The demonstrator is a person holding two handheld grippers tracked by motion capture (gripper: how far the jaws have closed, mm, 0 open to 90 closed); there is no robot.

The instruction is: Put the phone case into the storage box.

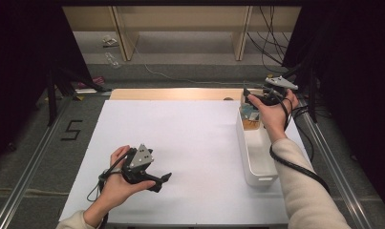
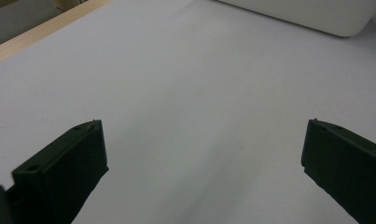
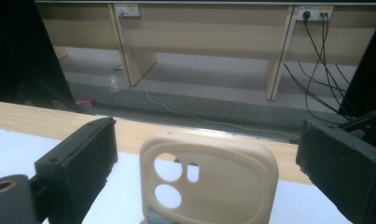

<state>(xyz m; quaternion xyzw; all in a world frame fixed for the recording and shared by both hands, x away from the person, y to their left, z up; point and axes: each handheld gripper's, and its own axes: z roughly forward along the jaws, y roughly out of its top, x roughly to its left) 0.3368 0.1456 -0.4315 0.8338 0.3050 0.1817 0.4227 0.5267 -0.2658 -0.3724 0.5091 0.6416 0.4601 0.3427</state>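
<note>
A beige phone case (image 3: 223, 177) with round camera cut-outs stands upright between the jaws of my right gripper (image 3: 209, 127). A gap shows on each side, so neither pad touches it. In the high view the right gripper (image 1: 251, 95) hovers over the far end of a long white bin (image 1: 257, 162). That end of the bin holds a few small items (image 1: 250, 118). My left gripper (image 1: 162, 182) rests low on the white table sheet (image 1: 190, 138) at the near left. It stands open (image 2: 204, 135) with only bare sheet between its jaws.
The bin runs along the table's right side, and its rounded corner (image 2: 316, 14) lies ahead of the left gripper. A strip of bare wood (image 1: 171, 94) edges the far side of the sheet. Beyond it are the floor, wooden legs and cables (image 3: 316, 56).
</note>
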